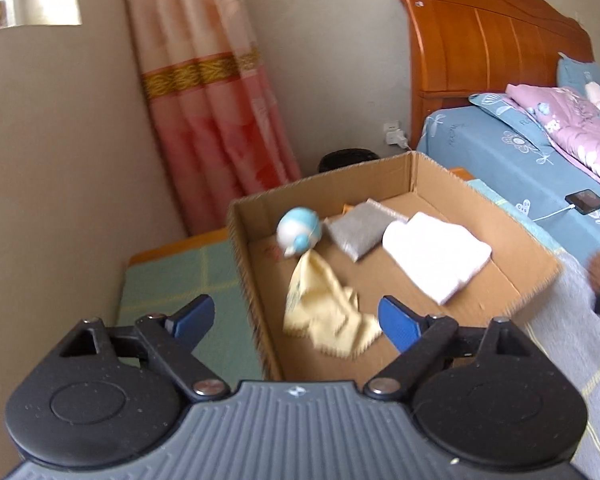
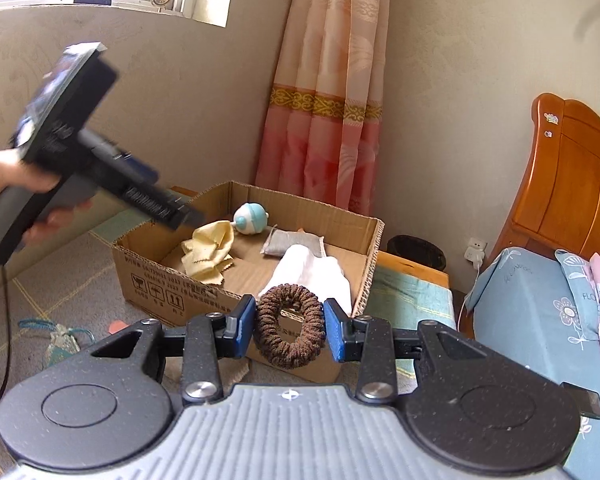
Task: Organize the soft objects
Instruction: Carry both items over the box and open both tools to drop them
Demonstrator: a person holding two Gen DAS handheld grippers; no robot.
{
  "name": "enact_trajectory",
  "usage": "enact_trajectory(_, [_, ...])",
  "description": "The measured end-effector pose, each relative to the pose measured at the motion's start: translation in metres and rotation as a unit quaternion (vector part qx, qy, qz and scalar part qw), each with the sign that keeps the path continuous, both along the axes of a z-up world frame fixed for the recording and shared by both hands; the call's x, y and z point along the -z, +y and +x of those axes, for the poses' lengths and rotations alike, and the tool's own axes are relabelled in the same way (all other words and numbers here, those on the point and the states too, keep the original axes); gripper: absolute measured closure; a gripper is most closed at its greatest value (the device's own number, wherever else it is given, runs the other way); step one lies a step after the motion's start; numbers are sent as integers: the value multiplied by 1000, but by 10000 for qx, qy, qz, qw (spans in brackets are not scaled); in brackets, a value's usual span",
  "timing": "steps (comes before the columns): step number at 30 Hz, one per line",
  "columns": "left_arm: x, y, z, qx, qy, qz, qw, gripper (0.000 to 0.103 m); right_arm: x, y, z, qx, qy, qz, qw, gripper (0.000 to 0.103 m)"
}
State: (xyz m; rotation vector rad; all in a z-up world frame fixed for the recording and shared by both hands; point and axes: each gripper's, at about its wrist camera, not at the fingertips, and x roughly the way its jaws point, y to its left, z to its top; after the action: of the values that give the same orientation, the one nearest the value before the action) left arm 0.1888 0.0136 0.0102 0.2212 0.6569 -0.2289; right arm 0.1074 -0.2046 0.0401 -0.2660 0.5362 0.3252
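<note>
Landmark: the box (image 2: pixel 204 292), open cardboard on a grey mat, curtain behind it, bed off to one side.

In the box, big to small:
- white towel (image 1: pixel 436 256), folded, on the bed side
- yellow cloth (image 1: pixel 324 312), crumpled, in the near corner below the toy as the left view shows it
- grey pad (image 1: pixel 356 232), between towel and toy, toward the back wall
- blue-white toy (image 1: pixel 300 232), at the back corner, touching the cloth's top end

Scrunchie (image 2: pixel 290 326): brown, the only soft item I can see outside the box. Sits clamped between the blue pads of the right gripper (image 2: pixel 290 330), pads pressing both sides, ring hanging roughly upright with its hole facing the camera. It's at the box's near corner, in front of the towel end, not yet over the rim as far as I can judge.

Left gripper (image 1: pixel 296 318): jaws spread wide, nothing in them. Hovers above the box's near edge, cloth directly ahead between the fingers' line.

Key relation: box interior lies straight ahead of and beyond the scrunchie. Right hand holds the item, so it's the one to move. Likely next step: carry forward over the rim, then release. Bare floor shows between cloth and towel; that looks like the drop spot.
</note>
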Motion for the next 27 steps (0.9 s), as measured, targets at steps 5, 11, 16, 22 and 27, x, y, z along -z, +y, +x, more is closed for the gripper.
enact_trajectory(5, [-9,16,-52,-187,-147,-72,9997,7,-2,12,11,-72,38,76,9999,61])
enact_trajectory(11, [-7,31,-87,-435,-142,-296,9985,7,-10,34,39,-173,42,95,9998,61])
enact_trajectory(16, [-2,47,-93,-592,-65,-327,9977,7,-17,53,76,-201,81,102,9997,61])
enact_trajectory(22, [5,64,-96,-876,9,-405,9953,7,-17,76,124,-168,183,-24,9997,61])
enact_trajectory(27, [15,67,-98,-929,175,-466,9944,7,-12,94,153,-151,200,-217,9995,46])
